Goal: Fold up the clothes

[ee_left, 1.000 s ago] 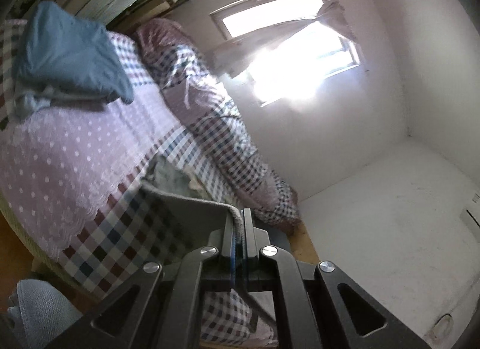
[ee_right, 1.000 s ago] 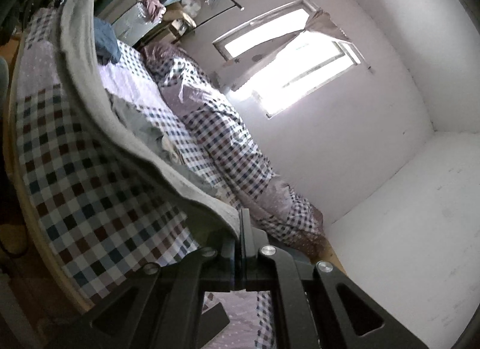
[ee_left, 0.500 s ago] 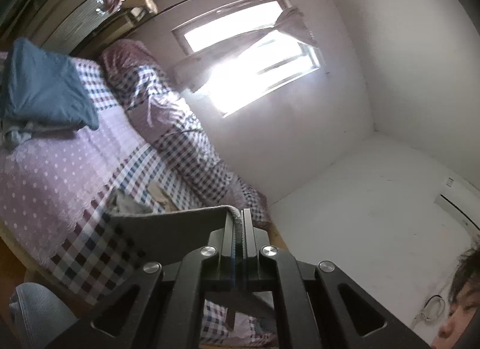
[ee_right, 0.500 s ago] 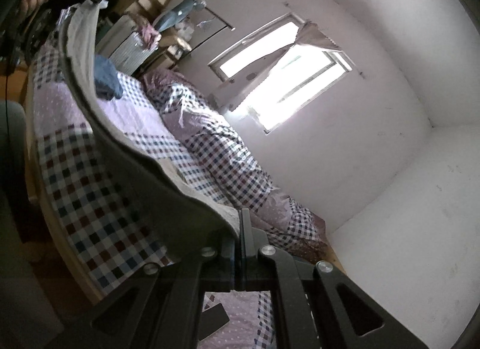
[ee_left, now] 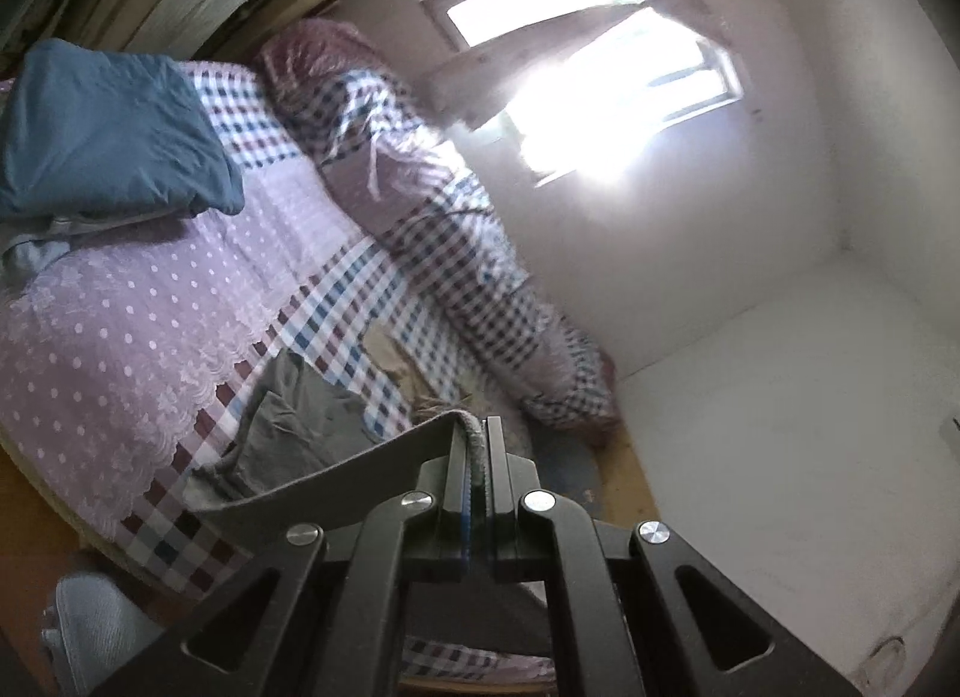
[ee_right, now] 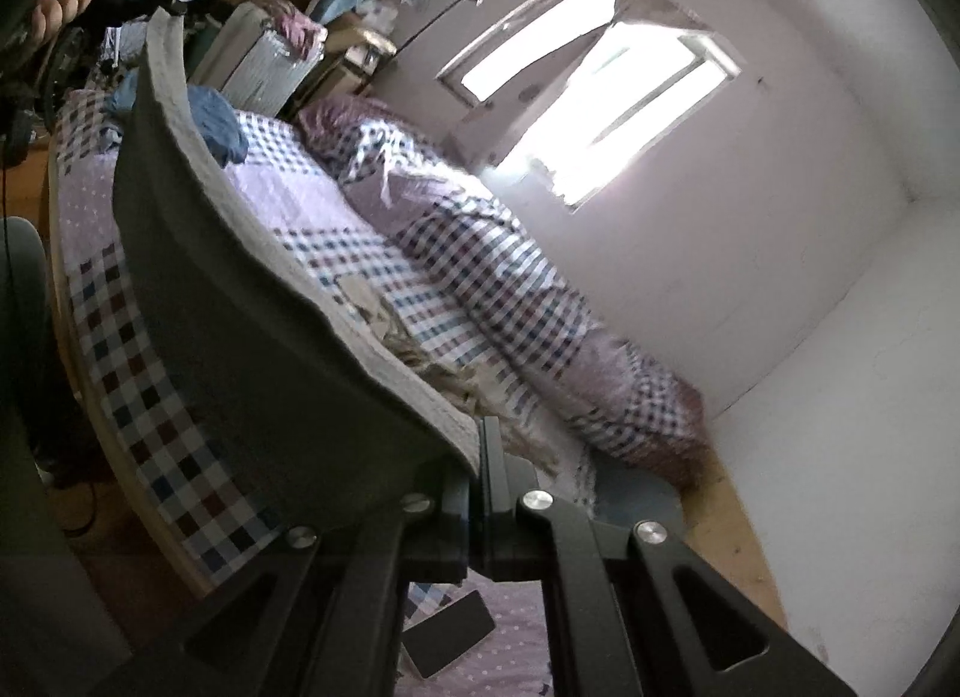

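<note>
Here, the left gripper (ee_left: 480, 445) pinches the ribbed hem of a grey knit garment (ee_left: 336, 457), jaws closed on the cloth. The right gripper (ee_right: 480, 445) clamps the same thick edge, so the garment (ee_right: 252, 337) stretches as a curved sheet above the bed (ee_right: 156, 397). A checked and dotted quilt (ee_left: 150, 307) covers the bed; a folded blue cloth (ee_left: 108, 139) lies on it.

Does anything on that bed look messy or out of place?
Yes. A crumpled grey-green garment lies bunched on the checked bedspread, unfolded, and a tan heap beside it is tangled too. A dark phone-like slab lies askew on the spotted cover. The grey cloth in both grippers hangs stretched, mid-fold.
</note>
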The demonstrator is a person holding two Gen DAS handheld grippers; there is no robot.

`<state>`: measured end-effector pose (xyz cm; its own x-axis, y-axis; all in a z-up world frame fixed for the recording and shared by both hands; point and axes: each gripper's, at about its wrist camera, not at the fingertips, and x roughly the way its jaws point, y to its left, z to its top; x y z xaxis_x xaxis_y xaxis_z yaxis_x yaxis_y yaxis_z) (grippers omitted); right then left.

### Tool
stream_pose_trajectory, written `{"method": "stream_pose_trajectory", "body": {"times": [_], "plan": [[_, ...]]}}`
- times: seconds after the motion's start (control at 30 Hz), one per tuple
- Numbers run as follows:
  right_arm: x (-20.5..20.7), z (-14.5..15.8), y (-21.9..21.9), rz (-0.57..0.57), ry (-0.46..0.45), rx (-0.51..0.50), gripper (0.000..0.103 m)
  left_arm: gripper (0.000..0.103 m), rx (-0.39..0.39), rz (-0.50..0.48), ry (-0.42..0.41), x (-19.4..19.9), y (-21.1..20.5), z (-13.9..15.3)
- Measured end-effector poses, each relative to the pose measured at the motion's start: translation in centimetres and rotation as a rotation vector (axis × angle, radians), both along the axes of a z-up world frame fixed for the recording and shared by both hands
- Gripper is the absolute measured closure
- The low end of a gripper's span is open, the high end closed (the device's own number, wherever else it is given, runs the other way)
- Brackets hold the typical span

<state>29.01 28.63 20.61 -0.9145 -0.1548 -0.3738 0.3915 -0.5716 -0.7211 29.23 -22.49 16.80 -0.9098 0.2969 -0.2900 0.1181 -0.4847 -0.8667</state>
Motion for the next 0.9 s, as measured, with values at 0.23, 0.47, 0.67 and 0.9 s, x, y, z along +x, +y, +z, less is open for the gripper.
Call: {"method": "stream_pose_trajectory", "body": {"times": [0.23,0.47,0.67,0.9], "plan": [[-8.7,-2.1,-0.5,-0.019,-0.126,0.032,0.103,0.102,-0.001,-0.009,-0.163,-10.4,-1.0,-3.0],[-17.7,-5.8,-1.7,-0.035,-0.241,0.078,0.103,0.102,-0.014,-0.003,-0.294,-19.2,-1.9,-7.2],[-25.6,-9.8,-2.8,-0.033,-0.33,0.112,0.103,0.102,-0.021,0.026,-0.376,-25.2,-3.0,-10.6],[-34.4,-16.1,-4.3,-0.045,-0.462,0.141,0.103,0.102,-0.076,0.043,-0.52,-32.6,-3.7,-15.4]]}}
